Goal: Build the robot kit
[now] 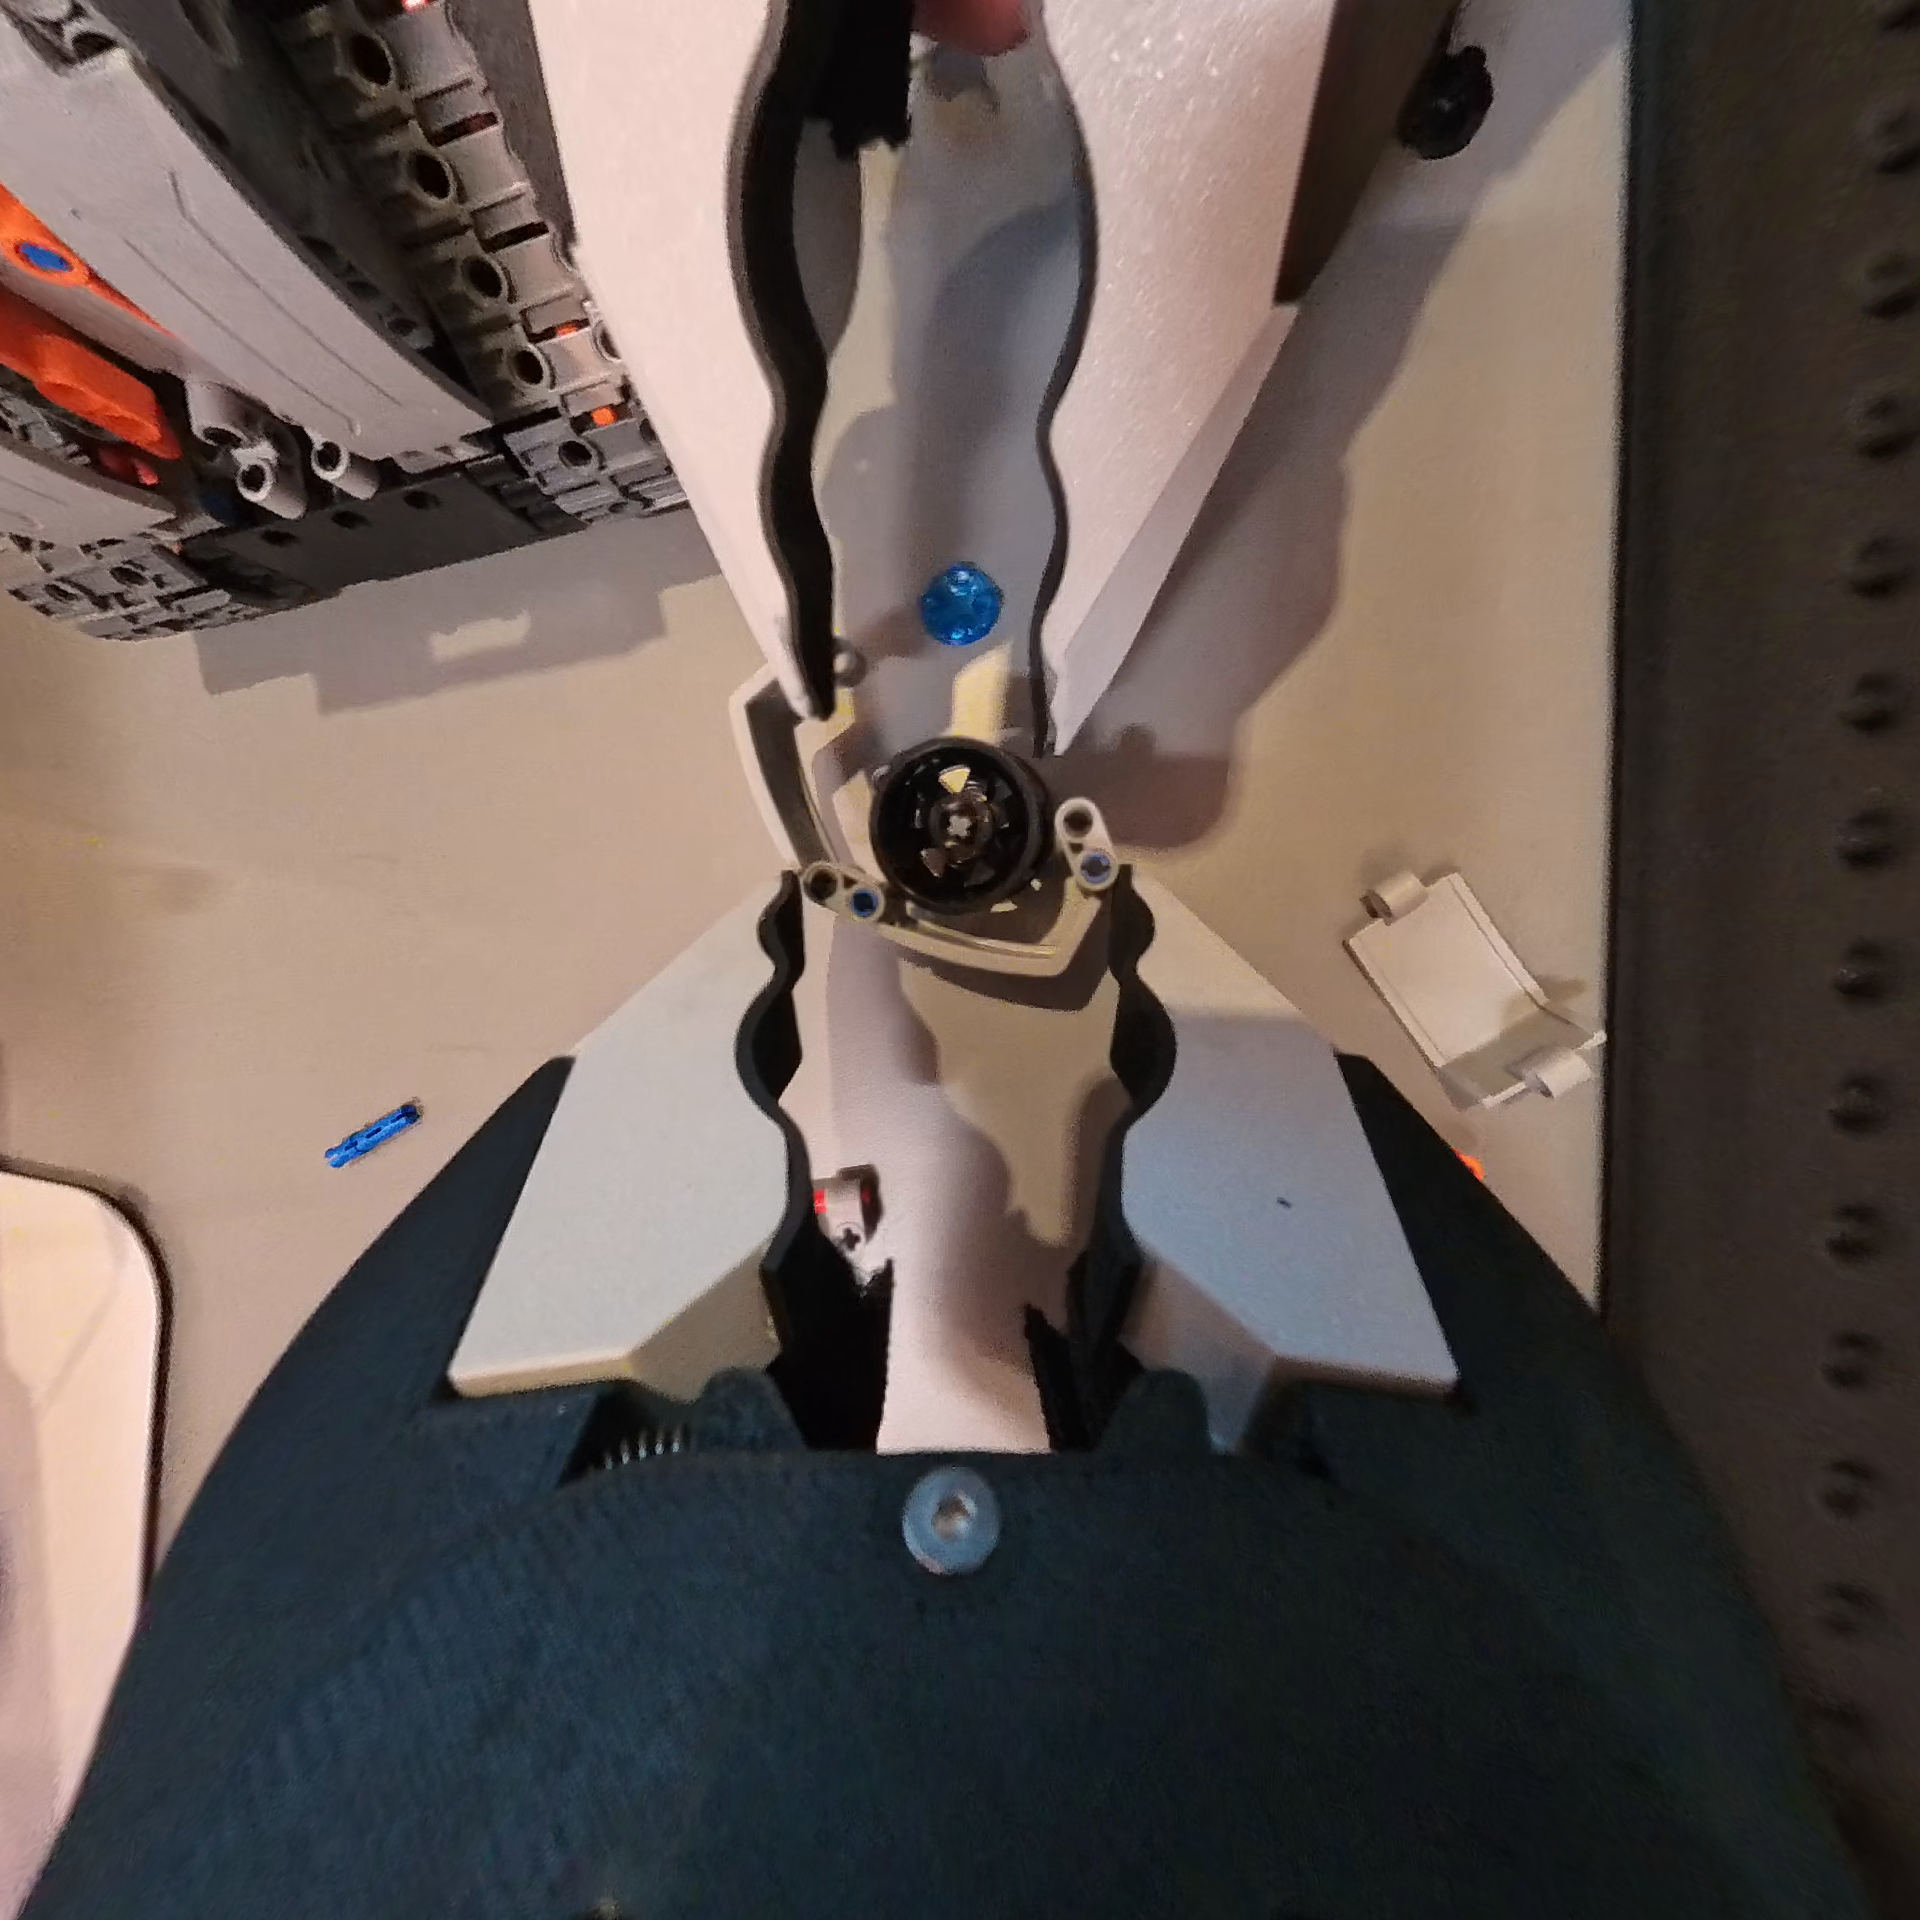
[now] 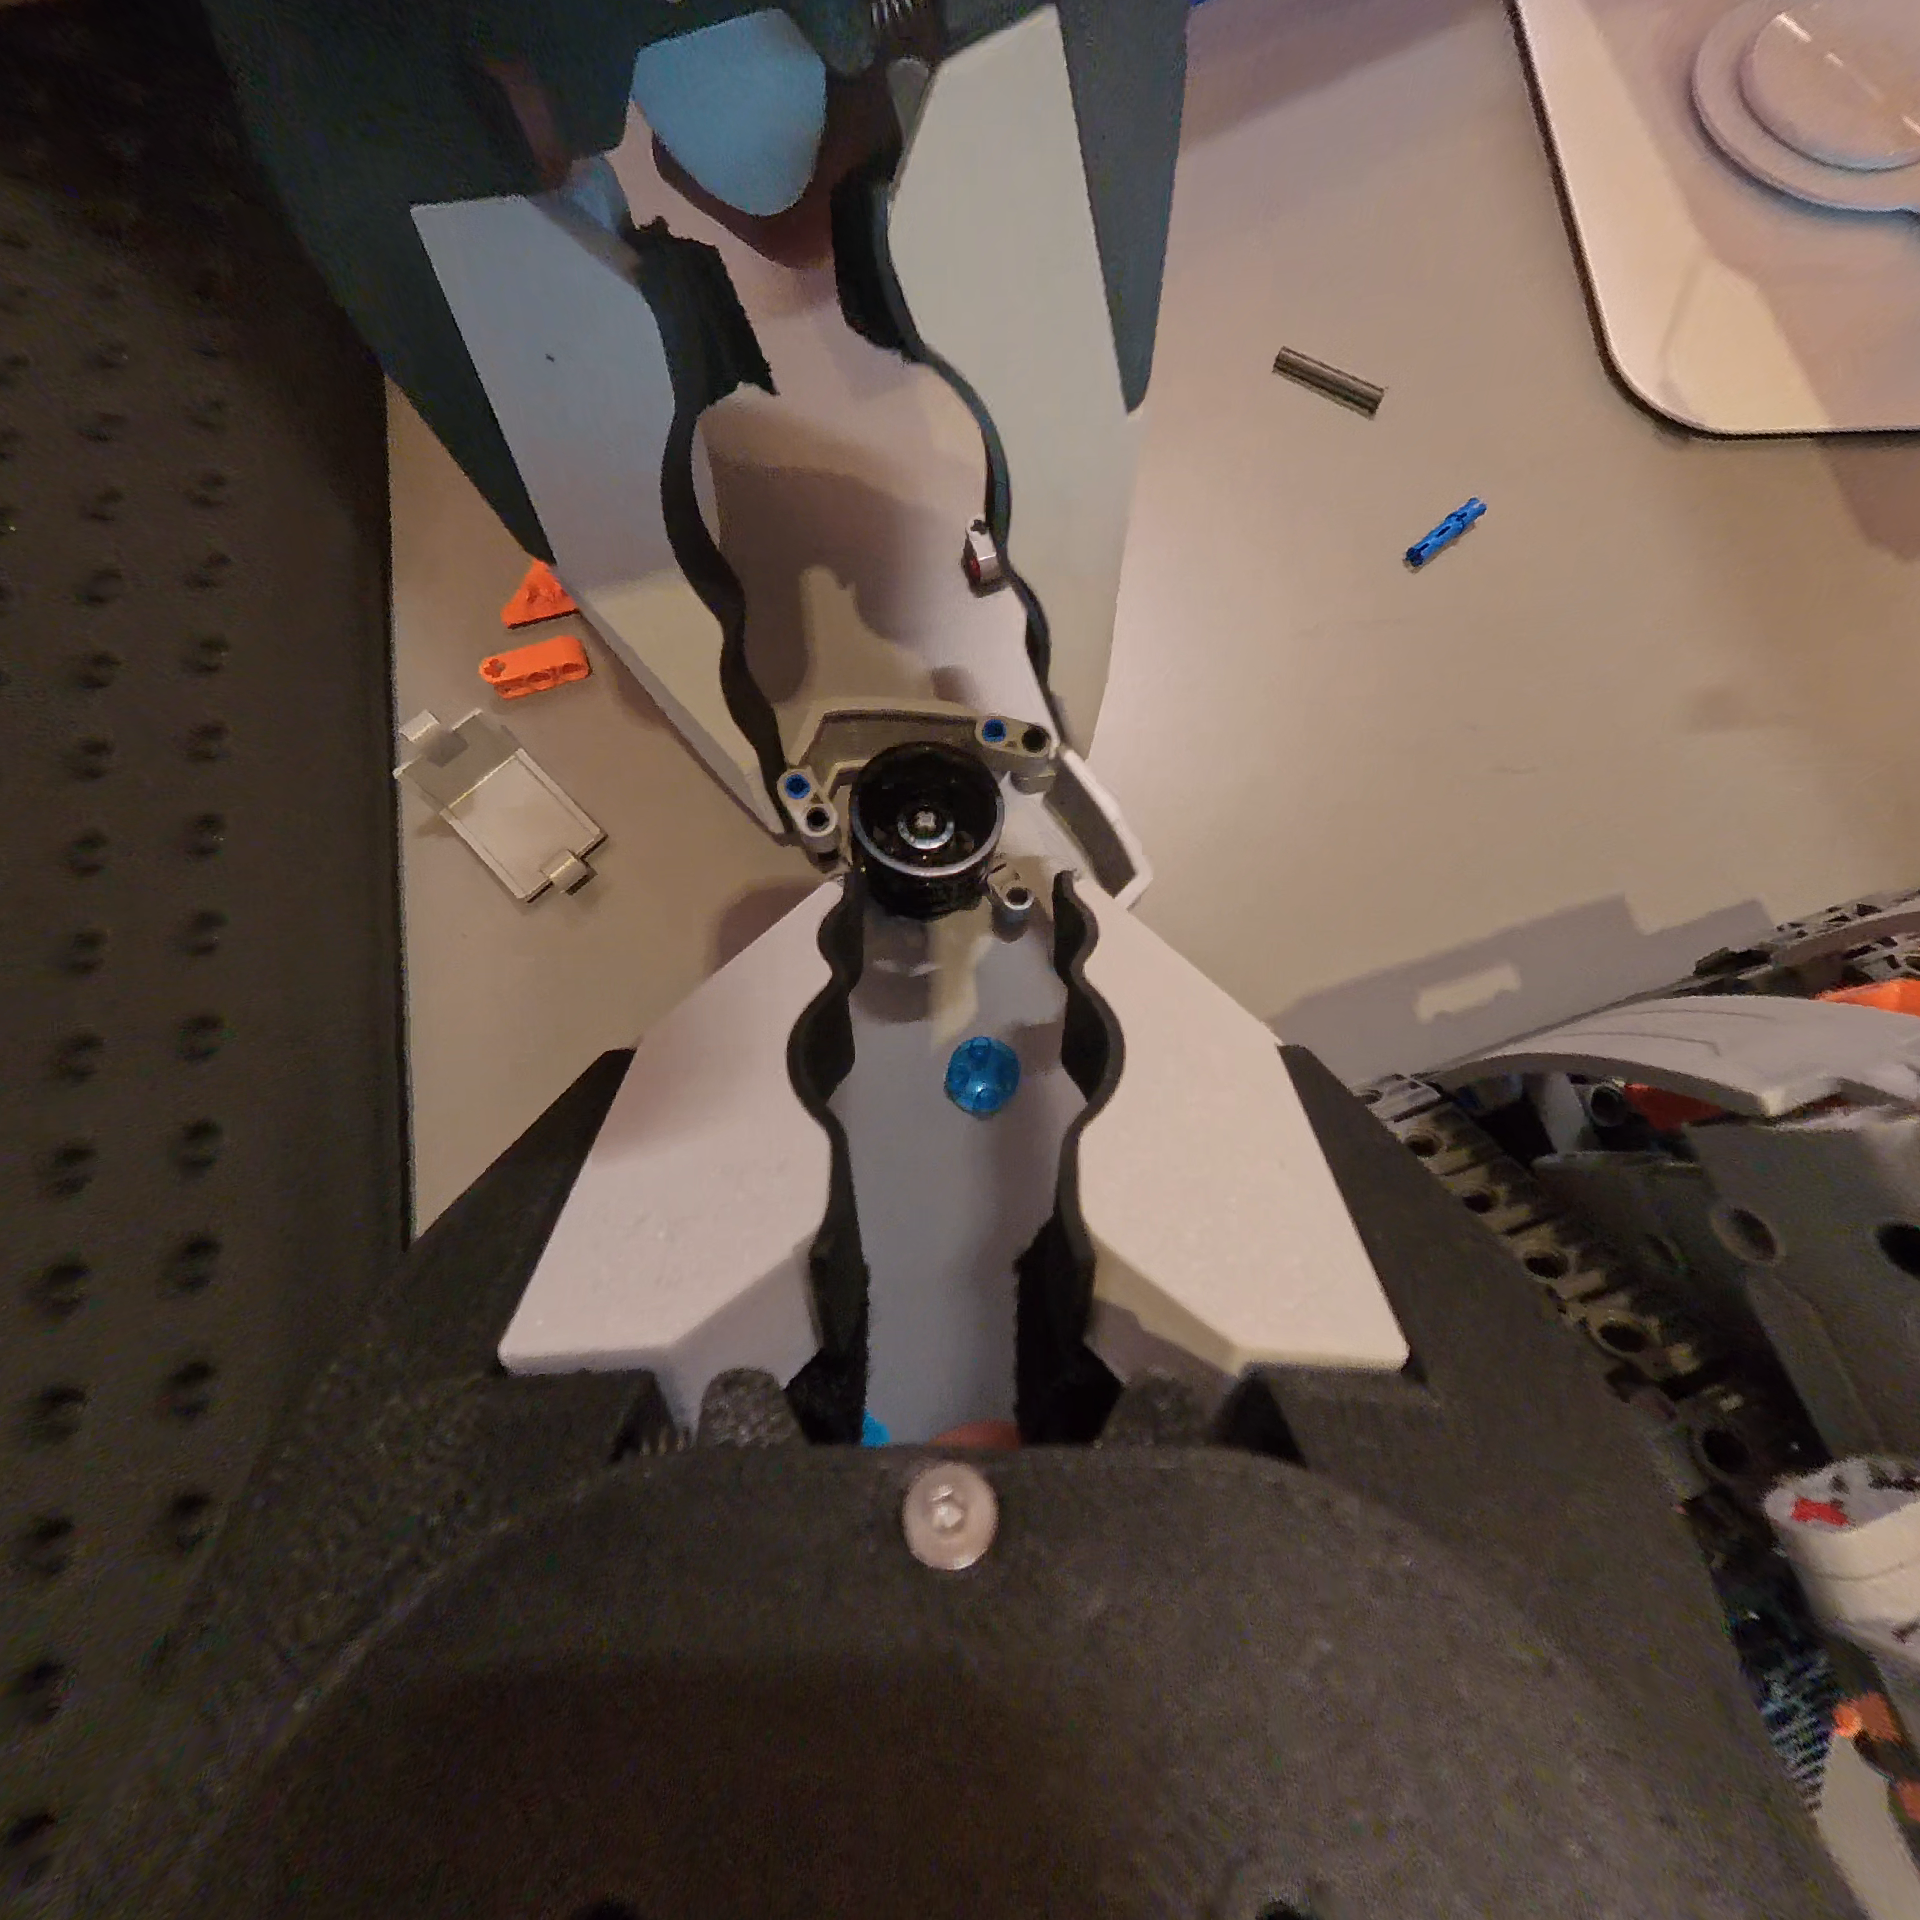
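Note:
A small brick assembly sits between two grippers that face each other: a grey curved panel with blue-pinned beams and a black wheel. My left gripper is shut on the panel's two beam ends. My right gripper comes from the opposite side, its jaws part-way apart on either side of the black wheel. I cannot see whether its pads press on the wheel. The right gripper also shows at the top of the left wrist view. The left gripper shows at the top of the right wrist view.
On the beige table lie a blue round stud, a blue pin, a grey hinged panel, orange pieces and a dark axle. A large brick model, a white tray and a perforated mat border them. My left and right fingertips are right by each other. Between my right fingertips and the blue round stud there is roughly 4 cm. My left wrist view looks at it from another angle.

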